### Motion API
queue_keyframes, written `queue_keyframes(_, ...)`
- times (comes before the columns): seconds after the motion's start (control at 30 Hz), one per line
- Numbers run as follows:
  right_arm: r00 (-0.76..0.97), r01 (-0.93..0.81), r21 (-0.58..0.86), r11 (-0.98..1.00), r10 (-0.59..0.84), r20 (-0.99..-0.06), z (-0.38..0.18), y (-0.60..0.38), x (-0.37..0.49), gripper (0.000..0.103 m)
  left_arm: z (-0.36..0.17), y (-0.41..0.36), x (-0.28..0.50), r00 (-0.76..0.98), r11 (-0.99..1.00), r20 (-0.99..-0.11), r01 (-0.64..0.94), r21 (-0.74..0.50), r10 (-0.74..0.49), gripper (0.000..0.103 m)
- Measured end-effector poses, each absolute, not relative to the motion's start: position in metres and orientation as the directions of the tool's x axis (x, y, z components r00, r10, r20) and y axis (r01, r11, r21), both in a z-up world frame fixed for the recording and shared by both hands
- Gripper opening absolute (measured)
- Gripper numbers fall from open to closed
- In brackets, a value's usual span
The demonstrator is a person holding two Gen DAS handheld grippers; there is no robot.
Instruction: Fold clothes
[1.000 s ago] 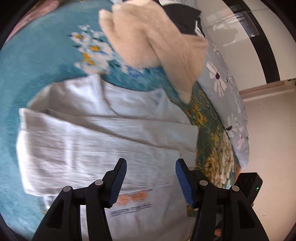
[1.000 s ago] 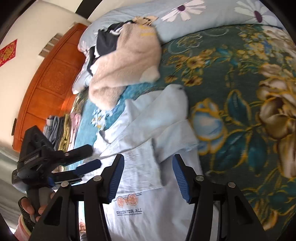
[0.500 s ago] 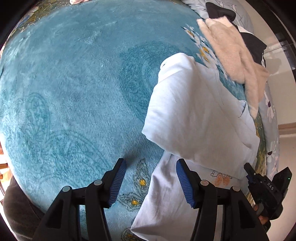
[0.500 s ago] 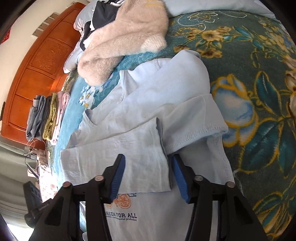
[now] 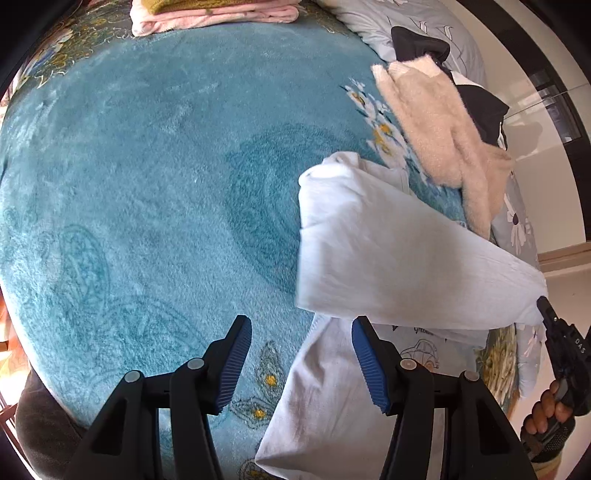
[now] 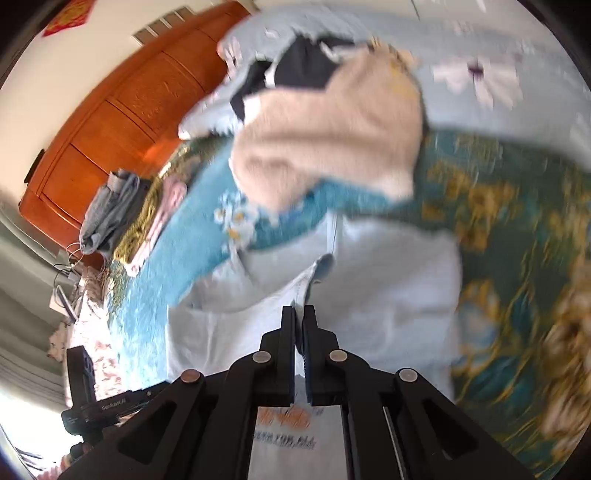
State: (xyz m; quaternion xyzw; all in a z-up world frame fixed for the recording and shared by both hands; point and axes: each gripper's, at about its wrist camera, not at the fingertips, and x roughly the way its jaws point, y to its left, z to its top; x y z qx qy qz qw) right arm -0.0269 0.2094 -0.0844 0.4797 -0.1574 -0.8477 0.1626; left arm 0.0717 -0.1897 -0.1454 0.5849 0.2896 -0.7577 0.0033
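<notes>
Item: pale blue T-shirt [image 5: 388, 258], printed with a car motif and lettering, lying on the teal plush blanket [image 5: 147, 184]. One folded flap is being lifted clear of the T-shirt's body and stretched taut toward its right edge; the hem end is trailing off the near side.

Right gripper [image 6: 299, 314]: jaws clenched on a seam edge of the T-shirt, fabric pinched between the pads. Right view is blurring, so finer detail cannot be told.

Left gripper [image 5: 301, 362]: released, jaws spread wide, hanging over the T-shirt's left edge and holding nothing.

Handling note, as judgement: the raised flap is wanting a flat, even carry across the T-shirt; the free gripper would do well pinning or pinching the opposite edge, keeping the lower layers from dragging.

Beyond the T-shirt's collar end: cream fleece garment [image 5: 443, 136] over a black garment [image 5: 480, 107]. Well apart, at the blanket's far edge: pink folded clothes [image 5: 210, 14].
</notes>
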Motion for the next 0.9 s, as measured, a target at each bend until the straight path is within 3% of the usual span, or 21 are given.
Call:
queue_keyframes(0.1,-0.529,0.097,0.365,-0.926,-0.358,-0.769,-0.079,0.229,-0.038,0.003,-0.146,-0.193,0.063,-0.315,-0.820,-0.886,0.362,-0.444,0.341,0.061)
queue_keyframes(0.2,-0.481,0.019,0.334,-0.942,-0.301,-0.823,-0.107,0.250,-0.047,0.003,-0.144,-0.189,0.048,-0.320,-0.818,-0.884,0.363,-0.447,0.340,0.061)
queue_keyframes(0.43,-0.446,-0.110,0.360,-0.926,-0.278,-0.851,-0.141,0.283,-0.045,0.003,-0.148,-0.188,0.003,-0.323,-0.817,-0.873,0.339,-0.467,0.365,0.061)
queue_keyframes(0.6,-0.428,-0.131,0.340,-0.931,-0.256,-0.867,-0.146,0.286,-0.044,0.003,-0.158,-0.201,-0.029,-0.363,-0.705,-0.806,0.397,-0.588,0.468,0.059)
queue_keyframes(0.67,-0.425,-0.130,0.335,-0.933,-0.253,-0.869,-0.148,0.284,-0.043,0.003,-0.161,-0.202,-0.038,-0.370,-0.698,-0.801,0.400,-0.594,0.470,0.052)
queue_keyframes(0.73,-0.425,-0.137,0.338,-0.931,-0.253,-0.869,-0.148,0.284,-0.042,0.003,-0.165,-0.199,-0.045,-0.350,-0.713,-0.807,0.384,-0.587,0.476,0.025)
queue_keyframes(0.8,-0.425,-0.147,0.347,-0.926,-0.258,-0.868,-0.147,0.284,-0.042,0.003,-0.165,-0.193,-0.051,-0.357,-0.741,-0.811,0.346,-0.576,0.464,0.010)
queue_keyframes(0.9,-0.422,-0.154,0.358,-0.921,-0.266,-0.867,-0.146,0.284,-0.044,0.003,-0.155,-0.193,-0.055,-0.401,-0.786,-0.817,0.295,-0.543,0.414,0.005)
